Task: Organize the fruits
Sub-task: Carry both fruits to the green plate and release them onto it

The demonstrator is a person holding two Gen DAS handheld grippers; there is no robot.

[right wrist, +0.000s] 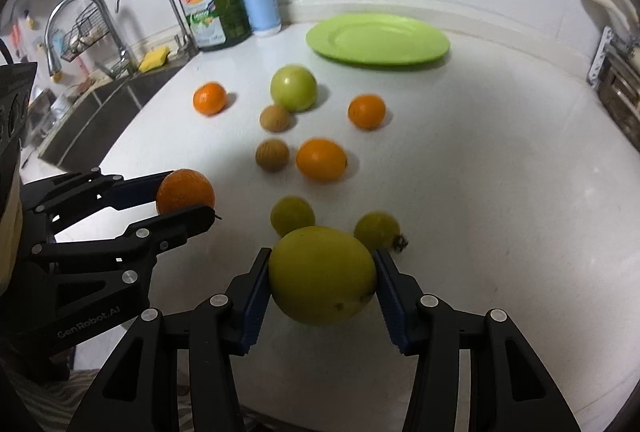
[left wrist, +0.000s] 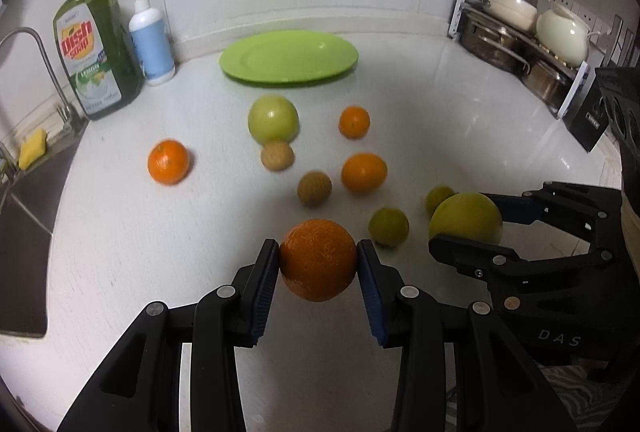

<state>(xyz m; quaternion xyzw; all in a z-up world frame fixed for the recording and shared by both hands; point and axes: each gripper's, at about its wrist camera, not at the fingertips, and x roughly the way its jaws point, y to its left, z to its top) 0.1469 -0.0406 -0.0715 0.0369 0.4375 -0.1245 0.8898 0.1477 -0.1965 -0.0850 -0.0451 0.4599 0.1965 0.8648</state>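
Note:
My left gripper (left wrist: pixel 318 260) is shut on an orange (left wrist: pixel 318 266) held above the white counter; it also shows in the right wrist view (right wrist: pixel 185 193). My right gripper (right wrist: pixel 322 278) is shut on a large yellow-green fruit (right wrist: pixel 322 274), seen at the right of the left wrist view (left wrist: pixel 466 218). On the counter lie a green apple (left wrist: pixel 273 119), three oranges (left wrist: pixel 168 161) (left wrist: pixel 354 121) (left wrist: pixel 364 171), two brown fruits (left wrist: pixel 277 155) (left wrist: pixel 314 188) and two small yellow-green fruits (left wrist: pixel 388 226) (left wrist: pixel 439 197). An empty green plate (left wrist: pixel 288 57) sits at the back.
A green dish soap bottle (left wrist: pixel 98 51) and a white pump bottle (left wrist: pixel 150 39) stand at the back left by the sink (left wrist: pixel 24 216) and tap (right wrist: pixel 80 27). A rack with pots (left wrist: pixel 520 35) stands at the back right.

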